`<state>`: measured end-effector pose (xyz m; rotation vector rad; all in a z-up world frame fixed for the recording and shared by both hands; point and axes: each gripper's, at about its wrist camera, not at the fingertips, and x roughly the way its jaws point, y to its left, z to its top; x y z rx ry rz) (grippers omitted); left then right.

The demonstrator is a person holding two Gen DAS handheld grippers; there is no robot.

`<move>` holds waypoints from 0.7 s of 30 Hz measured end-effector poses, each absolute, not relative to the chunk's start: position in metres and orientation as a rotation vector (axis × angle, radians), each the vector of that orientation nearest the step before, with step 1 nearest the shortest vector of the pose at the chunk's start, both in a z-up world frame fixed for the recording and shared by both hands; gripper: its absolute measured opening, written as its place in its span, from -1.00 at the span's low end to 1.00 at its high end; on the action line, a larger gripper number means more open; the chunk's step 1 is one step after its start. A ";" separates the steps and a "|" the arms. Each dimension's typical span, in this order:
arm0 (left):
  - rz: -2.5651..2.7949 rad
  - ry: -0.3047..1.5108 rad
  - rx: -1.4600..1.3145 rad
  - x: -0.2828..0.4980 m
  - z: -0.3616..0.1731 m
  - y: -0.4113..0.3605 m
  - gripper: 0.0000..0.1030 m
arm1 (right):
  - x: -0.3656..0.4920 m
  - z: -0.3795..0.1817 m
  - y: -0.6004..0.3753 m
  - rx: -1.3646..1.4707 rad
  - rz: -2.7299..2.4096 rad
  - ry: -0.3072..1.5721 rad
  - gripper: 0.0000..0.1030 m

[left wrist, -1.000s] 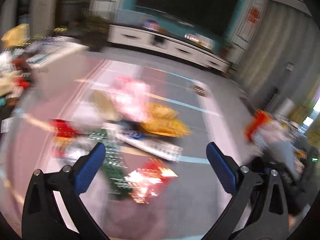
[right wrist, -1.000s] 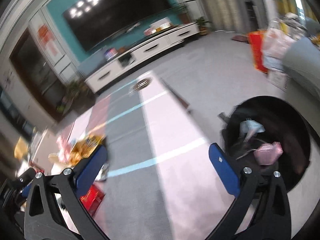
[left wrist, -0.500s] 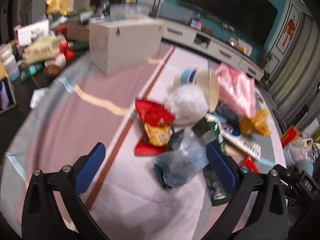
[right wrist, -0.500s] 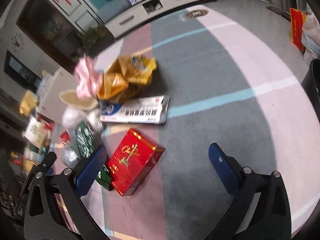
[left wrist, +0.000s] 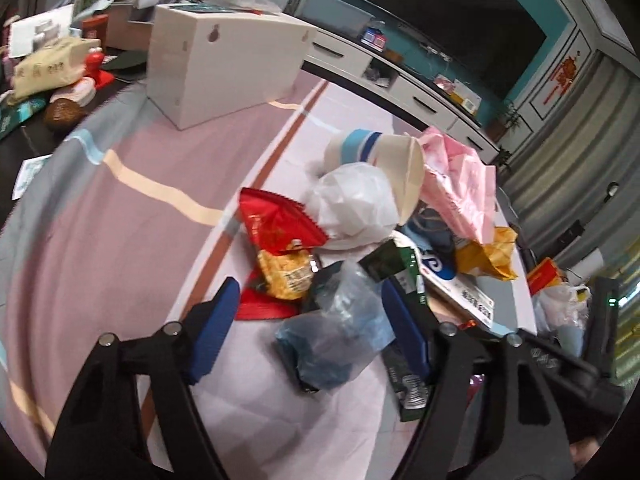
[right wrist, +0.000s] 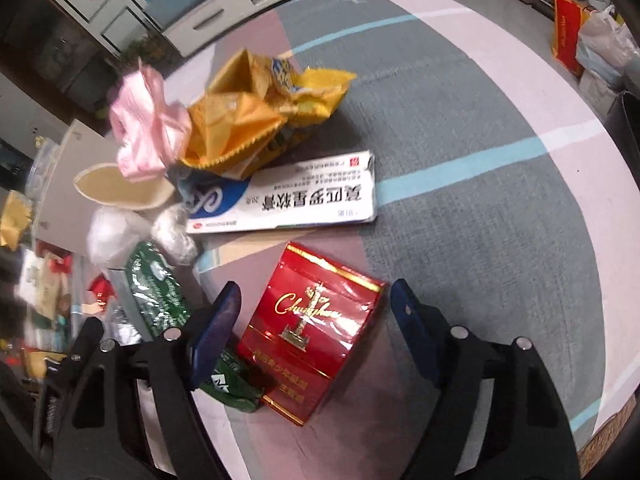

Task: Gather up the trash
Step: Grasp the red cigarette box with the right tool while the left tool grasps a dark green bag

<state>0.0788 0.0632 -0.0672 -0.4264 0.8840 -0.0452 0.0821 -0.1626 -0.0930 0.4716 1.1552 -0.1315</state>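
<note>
1. As both grippers close at once, we have the left gripper (left wrist: 310, 322) astride a crumpled clear plastic bag (left wrist: 340, 332), pads not yet pressing.
2. We set the right gripper (right wrist: 316, 320) around the red cigarette carton (right wrist: 316, 328), closing on its sides, gaps visible.
3. The remaining trash lies heaped on the carpet (right wrist: 460, 120): yellow snack bag (right wrist: 256, 116) at twelve o'clock, ointment box (right wrist: 288, 200) beneath it.
</note>
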 end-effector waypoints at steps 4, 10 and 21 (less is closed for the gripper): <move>-0.077 0.939 -0.435 0.087 -0.075 0.058 0.43 | 0.086 -0.096 -0.147 0.403 -0.182 1.152 0.50; -0.113 0.963 -0.484 0.089 -0.084 0.053 0.48 | 0.088 -0.101 -0.123 0.203 -0.190 1.135 0.49; -0.213 1.018 -0.582 0.085 -0.104 0.033 0.10 | 0.075 -0.095 -0.153 0.164 -0.083 1.119 0.22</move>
